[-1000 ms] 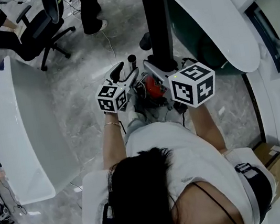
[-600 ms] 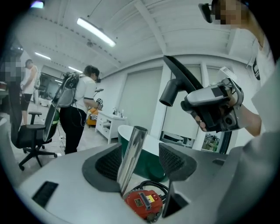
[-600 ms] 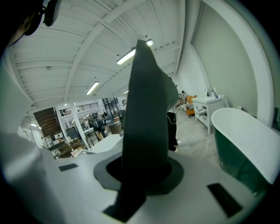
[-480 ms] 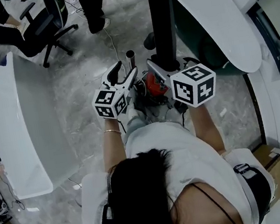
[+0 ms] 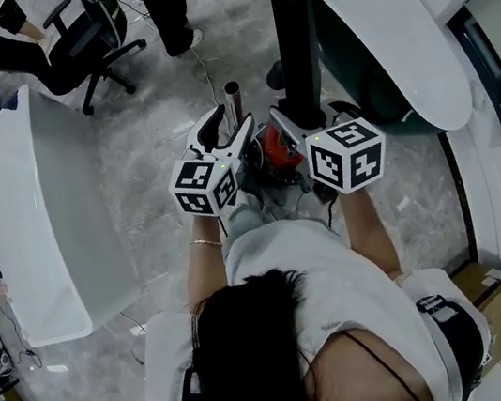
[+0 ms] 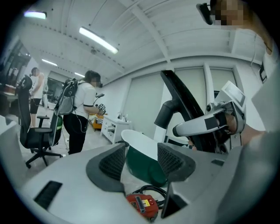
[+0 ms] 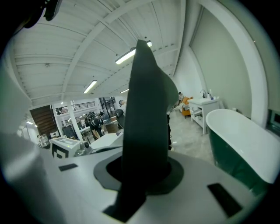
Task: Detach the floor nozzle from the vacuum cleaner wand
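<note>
One floor nozzle (image 5: 296, 39): black, long and flat, standing upright clear of the floor (image 5: 147, 179) in front of the person (image 5: 288, 312). In the left gripper view the floor nozzle (image 6: 188, 105) shows as a dark leaning slab with a grey elbow neck at its lower end.
Hold on it: the right gripper (image 5: 297, 120) has its fingers closed on the nozzle's lower part. In the right gripper view the black body (image 7: 146, 109) fills the whole gap of the right gripper (image 7: 143, 171).
Wand (image 5: 233, 95): a metal tube with its open end facing up, just left of the nozzle, apart from it and not joined to it.
Left gripper (image 5: 229, 128): fingers wide with nothing between them, their tips just beside the wand's top. In the left gripper view, the gap of the left gripper (image 6: 141, 158) shows only the far tub.
Red part (image 5: 271, 151): low between the two grippers. In the left gripper view the red part (image 6: 141, 206) lies under the fingers with a black cable (image 6: 150, 190) looped beside it.
Green tub (image 5: 373, 22): white rim, dark green outside, right of the nozzle. It also shows in the left gripper view (image 6: 136, 135) and the right gripper view (image 7: 245, 127).
White tub (image 5: 34, 212): on the floor at the left, well apart.
Office chair (image 5: 98, 30): black, beyond the white tub, also seen in the left gripper view (image 6: 37, 135).
Bystander (image 6: 81, 116): standing near the chair, carrying a backpack.
</note>
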`<state>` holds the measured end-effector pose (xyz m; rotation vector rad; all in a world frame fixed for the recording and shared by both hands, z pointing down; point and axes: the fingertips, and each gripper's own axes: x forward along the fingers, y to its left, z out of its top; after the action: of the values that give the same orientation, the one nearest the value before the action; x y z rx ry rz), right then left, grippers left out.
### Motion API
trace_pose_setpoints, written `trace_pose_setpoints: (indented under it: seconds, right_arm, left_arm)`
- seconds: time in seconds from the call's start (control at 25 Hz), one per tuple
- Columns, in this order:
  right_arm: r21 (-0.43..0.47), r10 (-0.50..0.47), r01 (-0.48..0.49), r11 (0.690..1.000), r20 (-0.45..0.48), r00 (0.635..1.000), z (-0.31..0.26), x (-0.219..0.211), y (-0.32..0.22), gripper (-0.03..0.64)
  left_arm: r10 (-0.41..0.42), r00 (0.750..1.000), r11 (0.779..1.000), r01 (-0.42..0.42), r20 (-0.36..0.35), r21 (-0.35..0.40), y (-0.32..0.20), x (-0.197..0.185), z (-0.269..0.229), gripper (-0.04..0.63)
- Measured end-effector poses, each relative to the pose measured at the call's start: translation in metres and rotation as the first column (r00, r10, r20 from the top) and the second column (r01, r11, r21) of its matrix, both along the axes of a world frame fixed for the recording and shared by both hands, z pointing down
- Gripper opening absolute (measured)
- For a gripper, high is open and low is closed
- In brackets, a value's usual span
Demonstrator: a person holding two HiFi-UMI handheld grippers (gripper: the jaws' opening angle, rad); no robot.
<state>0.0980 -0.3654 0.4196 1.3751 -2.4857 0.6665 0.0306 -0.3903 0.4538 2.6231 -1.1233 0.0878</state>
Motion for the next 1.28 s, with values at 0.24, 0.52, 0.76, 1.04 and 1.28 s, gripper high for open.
trace_pose_setpoints:
  seconds: [0.24,0.52,0.76,1.04,1.28]
  right_arm:
    - [0.008,0.007,-0.007,1.000,0.000,1.000,0.001,0.003,0.012,0.083]
    - [0.011,0.012,-0.011,1.000,-0.009,1.000,0.002,0.003,0.021,0.083]
    - [0.043,0.037,-0.039,0.998,0.033,0.999,0.005,0.006,0.030,0.084]
    - [0.005,0.046,-0.046,0.999,-0.006,0.999,0.032,0.006,0.044,0.084]
    - [0.000,0.042,-0.042,0.999,-0.013,0.999,0.046,0.010,0.058,0.084]
  left_arm:
    - [-0.054,0.999,0.999,0.054,-0.001,-0.003,0.011,0.003,-0.008,0.184]
    - [-0.116,0.993,0.993,0.117,0.012,-0.001,0.017,0.001,-0.017,0.101]
    - [-0.245,0.968,0.964,0.250,0.056,-0.095,0.023,-0.010,-0.006,0.044]
    - [-0.253,0.965,0.967,0.255,0.066,-0.022,0.038,-0.008,-0.017,0.005]
    - [-0.249,0.965,0.968,0.251,0.086,-0.022,0.053,0.001,-0.012,0.005]
